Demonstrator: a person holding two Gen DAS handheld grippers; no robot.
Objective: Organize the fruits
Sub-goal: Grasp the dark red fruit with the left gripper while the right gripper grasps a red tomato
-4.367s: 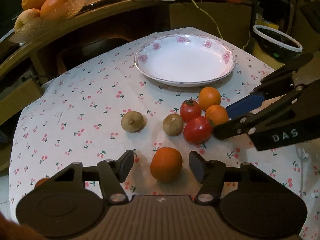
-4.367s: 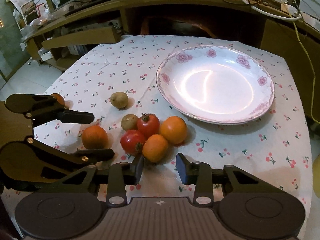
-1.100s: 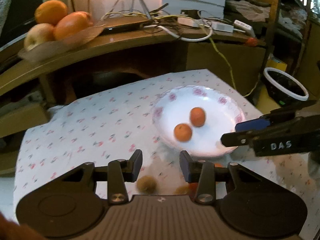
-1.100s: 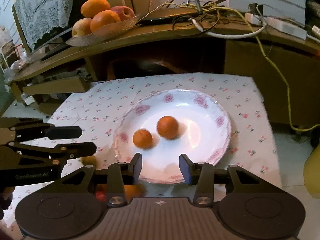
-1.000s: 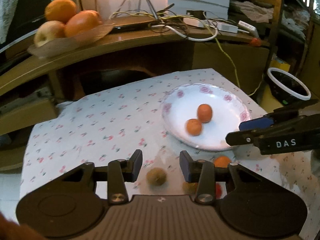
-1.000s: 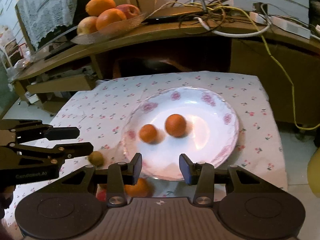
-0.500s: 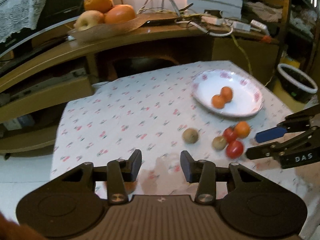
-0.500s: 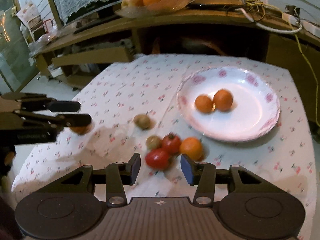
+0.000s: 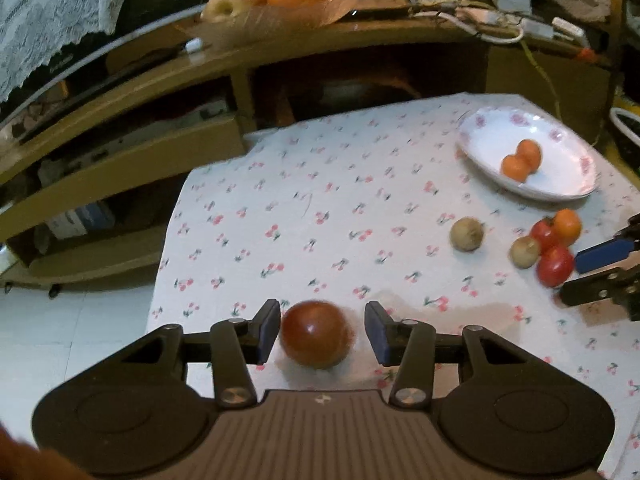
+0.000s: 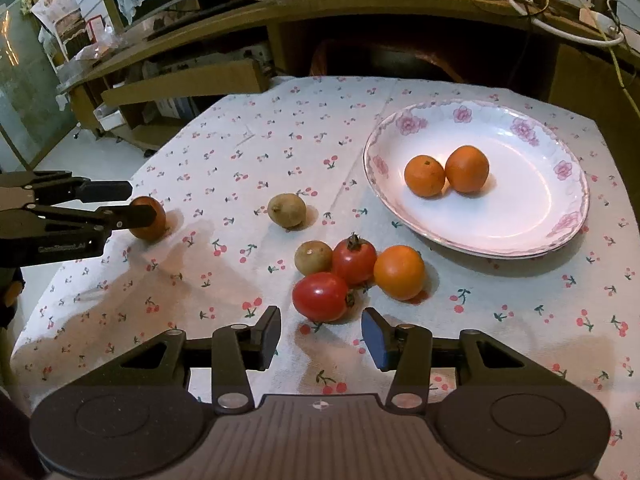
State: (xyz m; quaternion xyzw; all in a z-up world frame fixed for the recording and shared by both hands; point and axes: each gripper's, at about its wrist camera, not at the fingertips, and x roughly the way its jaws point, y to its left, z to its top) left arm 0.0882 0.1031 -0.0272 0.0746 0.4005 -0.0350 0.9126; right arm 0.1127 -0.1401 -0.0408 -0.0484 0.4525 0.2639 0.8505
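My left gripper (image 9: pixel 322 326) is open, its jaws either side of a dark red-orange fruit (image 9: pixel 316 334) near the table's left edge; that fruit also shows in the right wrist view (image 10: pixel 151 218). My right gripper (image 10: pixel 320 334) is open and empty, just short of a red tomato (image 10: pixel 321 297). Beside it lie a second tomato (image 10: pixel 354 260), an orange (image 10: pixel 399 272) and two brown fruits (image 10: pixel 313 257) (image 10: pixel 287 210). The white floral plate (image 10: pixel 532 216) holds two oranges (image 10: pixel 425 175) (image 10: pixel 467 169).
A cherry-print cloth (image 10: pixel 248 148) covers the table. A wooden cabinet (image 9: pixel 224 92) stands behind, with a fruit bowl (image 9: pixel 264 12) and cables (image 10: pixel 552 8) on top. The floor (image 9: pixel 76 332) drops off at the left edge.
Two oranges went from the table to the plate. Both grippers then pulled back from the plate; my left one swung left and now brackets the dark fruit at the table edge.
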